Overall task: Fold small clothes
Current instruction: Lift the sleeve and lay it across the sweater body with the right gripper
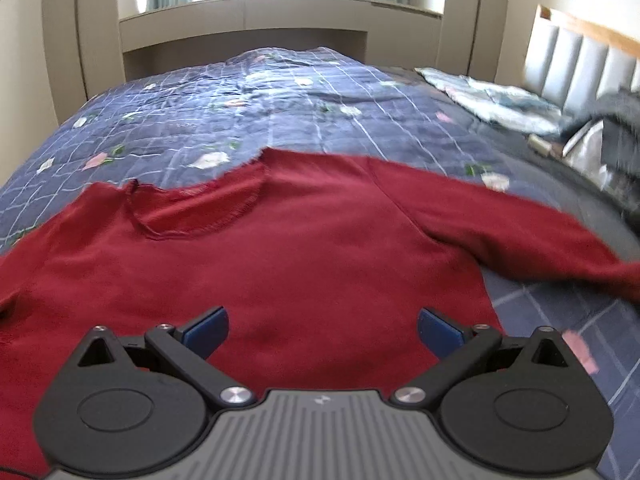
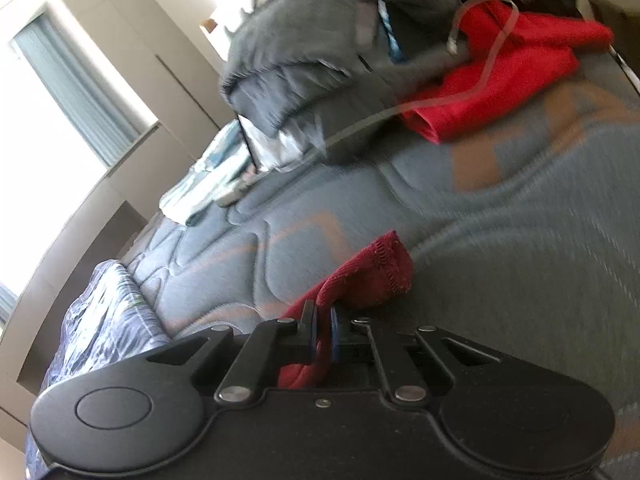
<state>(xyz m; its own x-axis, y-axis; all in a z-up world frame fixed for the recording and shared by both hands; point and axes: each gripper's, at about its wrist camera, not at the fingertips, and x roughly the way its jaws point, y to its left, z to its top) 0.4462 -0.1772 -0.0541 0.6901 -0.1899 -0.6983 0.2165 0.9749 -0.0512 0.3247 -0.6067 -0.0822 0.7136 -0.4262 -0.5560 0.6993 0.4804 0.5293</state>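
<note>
Dark red long-sleeved knit top (image 1: 280, 248): lower hem hidden behind left gripper body, left sleeve cut off at frame's left edge, right sleeve end motion-blurred at right edge. Right wrist view: grey and bright red clothing pile (image 2: 400, 60) in upper right heavily smeared, items indistinguishable; small object (image 2: 230, 198) mid-left too blurred to identify.

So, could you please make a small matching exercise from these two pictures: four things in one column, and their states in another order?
Things:
1. left gripper
2. right gripper
3. dark red shirt
4. bright red garment

States:
a. shut on a sleeve cuff
b. spread on the blue quilt
c. open, holding nothing
d. lying in the far pile beside grey clothes

Pairs: 1-c, 2-a, 3-b, 4-d
</note>
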